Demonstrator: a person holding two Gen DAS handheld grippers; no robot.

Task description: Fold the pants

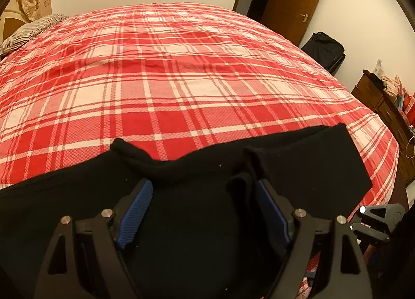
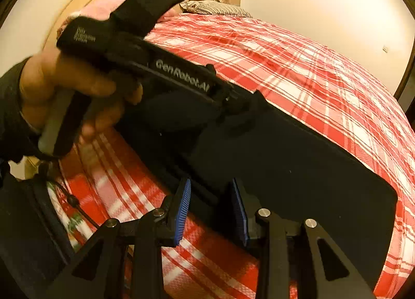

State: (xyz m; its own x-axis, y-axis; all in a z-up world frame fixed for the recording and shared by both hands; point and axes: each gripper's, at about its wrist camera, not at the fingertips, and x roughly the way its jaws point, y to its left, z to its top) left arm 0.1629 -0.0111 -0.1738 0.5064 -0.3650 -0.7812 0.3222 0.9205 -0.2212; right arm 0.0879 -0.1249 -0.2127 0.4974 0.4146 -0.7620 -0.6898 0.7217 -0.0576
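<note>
Under our left gripper (image 1: 205, 208) lie the black pants (image 1: 194, 169), spread across the near edge of the red plaid bed (image 1: 181, 78). Its jaws stand wide, blue pads (image 1: 135, 210) clear on one side, a fold of cloth bunched against the other pad; we cannot tell if it presses. Just ahead of our right gripper (image 2: 211, 210) the pants run away flat, their edge passing between the narrow-set jaws, pads not squeezing it. Up to its left we see the hand (image 2: 67, 86) holding the left gripper. Far beyond sits a striped pillow (image 1: 33, 29), and to the right a brown door (image 1: 293, 0).
</note>
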